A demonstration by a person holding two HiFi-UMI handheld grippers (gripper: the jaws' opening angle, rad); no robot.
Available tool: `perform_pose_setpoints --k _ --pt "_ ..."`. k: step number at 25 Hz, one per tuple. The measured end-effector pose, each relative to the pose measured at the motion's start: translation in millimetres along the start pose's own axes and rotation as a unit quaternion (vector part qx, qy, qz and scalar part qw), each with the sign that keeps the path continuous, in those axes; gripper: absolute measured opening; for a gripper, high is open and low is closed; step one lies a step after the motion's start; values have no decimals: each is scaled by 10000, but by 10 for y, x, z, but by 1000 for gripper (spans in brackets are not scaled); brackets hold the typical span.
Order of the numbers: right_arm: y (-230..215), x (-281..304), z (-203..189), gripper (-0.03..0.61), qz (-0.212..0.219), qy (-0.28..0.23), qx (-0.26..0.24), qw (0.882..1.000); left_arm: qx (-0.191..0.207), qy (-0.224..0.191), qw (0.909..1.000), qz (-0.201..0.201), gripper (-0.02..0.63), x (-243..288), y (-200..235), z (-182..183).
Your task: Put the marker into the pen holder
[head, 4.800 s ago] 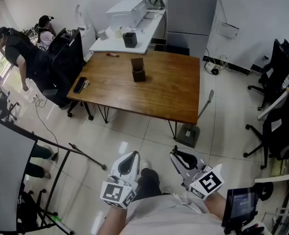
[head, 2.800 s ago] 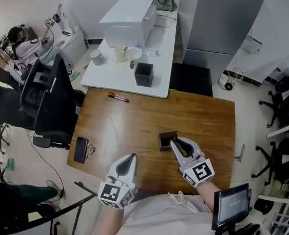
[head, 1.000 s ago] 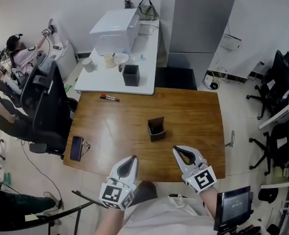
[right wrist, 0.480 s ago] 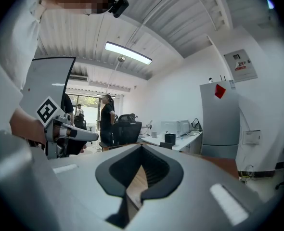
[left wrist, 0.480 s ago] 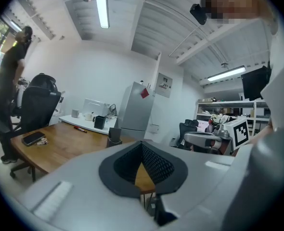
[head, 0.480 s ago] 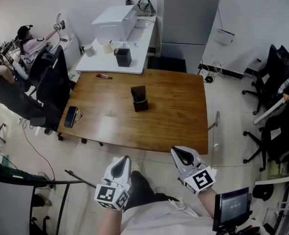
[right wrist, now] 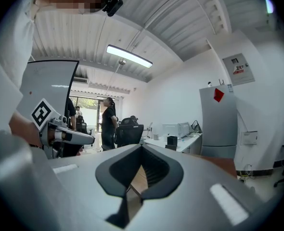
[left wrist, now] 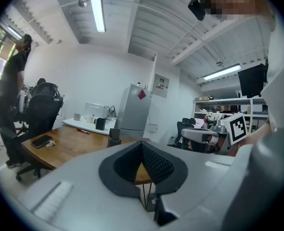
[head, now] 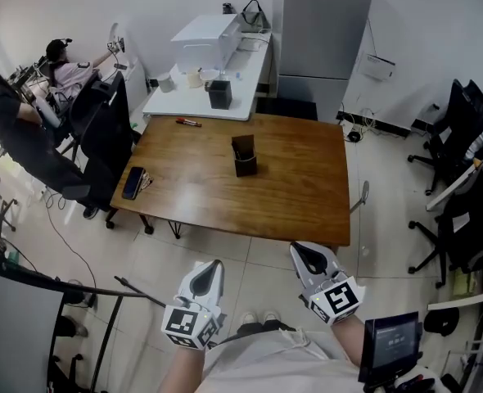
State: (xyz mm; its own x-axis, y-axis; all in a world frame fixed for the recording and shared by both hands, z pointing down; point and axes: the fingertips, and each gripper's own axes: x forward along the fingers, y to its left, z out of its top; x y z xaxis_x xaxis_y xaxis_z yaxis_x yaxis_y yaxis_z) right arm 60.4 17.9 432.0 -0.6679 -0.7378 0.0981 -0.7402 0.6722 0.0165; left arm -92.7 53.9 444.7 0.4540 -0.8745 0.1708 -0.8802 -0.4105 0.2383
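The left gripper [head: 212, 266] and the right gripper [head: 302, 252] are held side by side above the floor tiles [head: 225, 252], short of the near edge of the wooden table [head: 291, 195]; each has its jaws pressed together with nothing between them. The red marker [head: 187, 122] lies flat at the table's far left edge, well apart from both pairs of jaws; the dark pen holder [head: 243, 155] stands upright near the middle of the table, between the marker and the grippers, and touches neither.
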Motion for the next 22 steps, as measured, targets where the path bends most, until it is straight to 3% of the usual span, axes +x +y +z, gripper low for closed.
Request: perform_pose_setpoints --k 10,14,22 --pt "190 3 91 0 37 -79 -166 9998 240 -194 9994 -163 11 -49 46 138" --pt "189 35 80 0 49 -53 -113 9999 117 -342 9988 -322 11 -34 38 175" --pt "144 90 96 0 101 -15 -175 9998 122 -295 9991 -268 11 69 74 165"
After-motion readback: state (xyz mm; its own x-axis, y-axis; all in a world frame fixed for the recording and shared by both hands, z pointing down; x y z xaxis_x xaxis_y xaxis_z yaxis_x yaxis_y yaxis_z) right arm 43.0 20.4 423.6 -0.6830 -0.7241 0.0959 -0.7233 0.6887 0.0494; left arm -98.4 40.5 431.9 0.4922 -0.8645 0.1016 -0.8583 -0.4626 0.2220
